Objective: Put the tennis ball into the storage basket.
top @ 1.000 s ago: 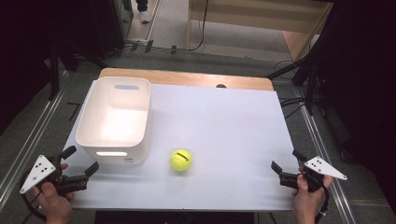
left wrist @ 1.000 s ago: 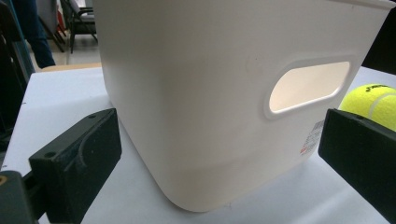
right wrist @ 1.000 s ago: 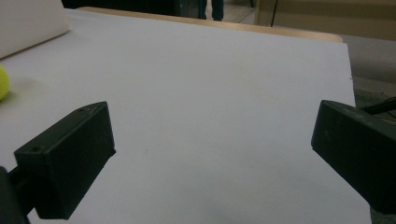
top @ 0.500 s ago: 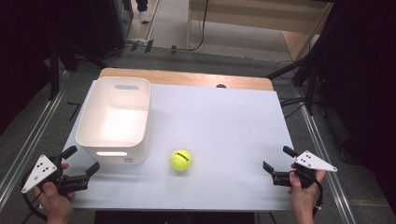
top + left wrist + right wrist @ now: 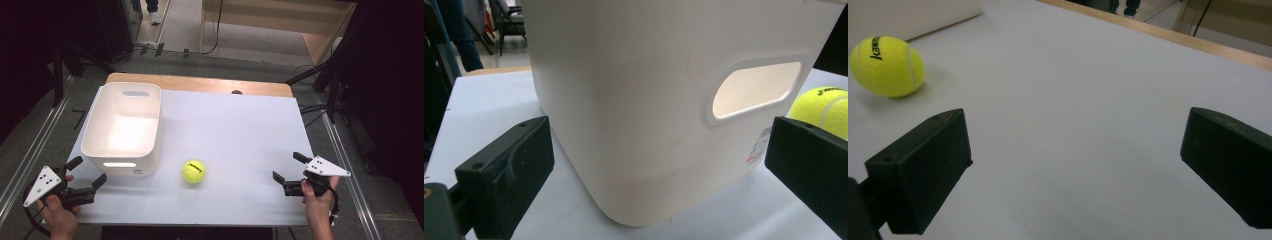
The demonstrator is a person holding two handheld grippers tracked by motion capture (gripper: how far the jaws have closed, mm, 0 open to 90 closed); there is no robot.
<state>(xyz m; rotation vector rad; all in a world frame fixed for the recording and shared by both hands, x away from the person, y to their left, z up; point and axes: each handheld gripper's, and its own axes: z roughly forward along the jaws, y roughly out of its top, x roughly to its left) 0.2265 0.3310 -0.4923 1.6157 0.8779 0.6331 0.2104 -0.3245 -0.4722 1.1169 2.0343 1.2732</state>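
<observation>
Ball (image 5: 821, 107) cut off by the right edge in the left gripper view, its lower part hidden behind a jaw. Bin (image 5: 664, 100) cropped at the top there. Small label (image 5: 760, 145) on the bin too blurred to read. Desk (image 5: 240, 135) near edge cut off below.

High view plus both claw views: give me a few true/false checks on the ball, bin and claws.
1. The tennis ball lies inside the white bin. False: it rests on the table, beside the bin's near right corner.
2. The right claw is open and holds nothing. True.
3. The left claw is shut on the bin's handle slot. False: its jaws stand open, short of the bin.
4. The bin is empty. True.
5. The ball is yellow-green. True.
</observation>
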